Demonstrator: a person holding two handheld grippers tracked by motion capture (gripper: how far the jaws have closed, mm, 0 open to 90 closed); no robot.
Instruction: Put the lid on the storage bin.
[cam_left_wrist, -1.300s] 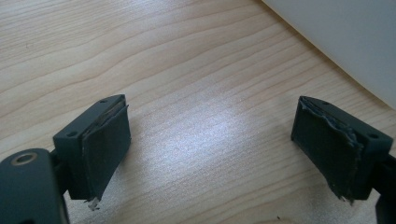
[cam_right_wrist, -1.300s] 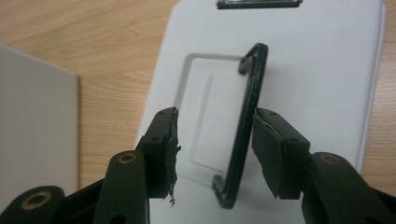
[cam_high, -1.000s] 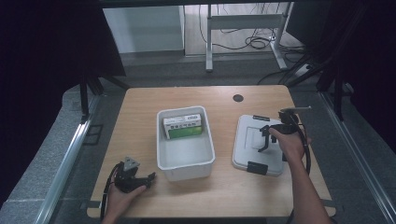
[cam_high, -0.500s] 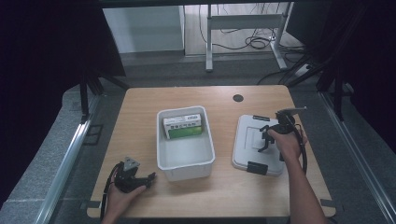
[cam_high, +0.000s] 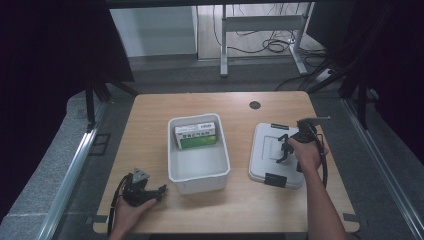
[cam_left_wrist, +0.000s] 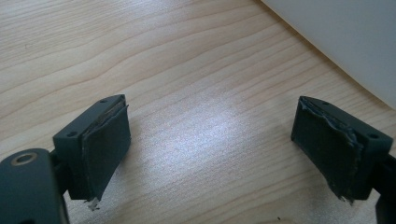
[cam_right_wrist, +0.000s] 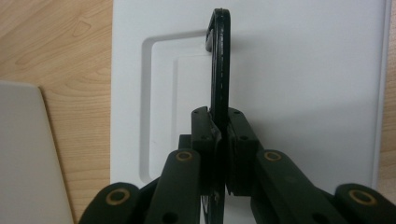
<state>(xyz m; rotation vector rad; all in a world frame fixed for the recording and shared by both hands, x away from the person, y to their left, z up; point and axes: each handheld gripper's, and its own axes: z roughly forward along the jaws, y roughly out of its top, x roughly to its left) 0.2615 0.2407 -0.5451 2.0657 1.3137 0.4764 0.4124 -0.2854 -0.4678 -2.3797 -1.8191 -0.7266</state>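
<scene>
My right gripper (cam_right_wrist: 219, 154) has its fingers clenched on the black handle (cam_right_wrist: 219, 65) of the lid (cam_high: 272, 150), which lies flat on the worktop (cam_high: 150, 120) right of the bin (cam_high: 198, 170). I judge this grip is for lifting the lid. My left gripper (cam_high: 142, 190) rests released, near left, out of the way.

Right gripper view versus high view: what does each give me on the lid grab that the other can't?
Right gripper view: the right gripper shut on the lid's black handle, which stands upright between the jaws.

High view: the green box inside the white bin, and the left gripper resting by the bin's near-left corner.

Both: the white lid flat on the table, with the bin beside it.
</scene>
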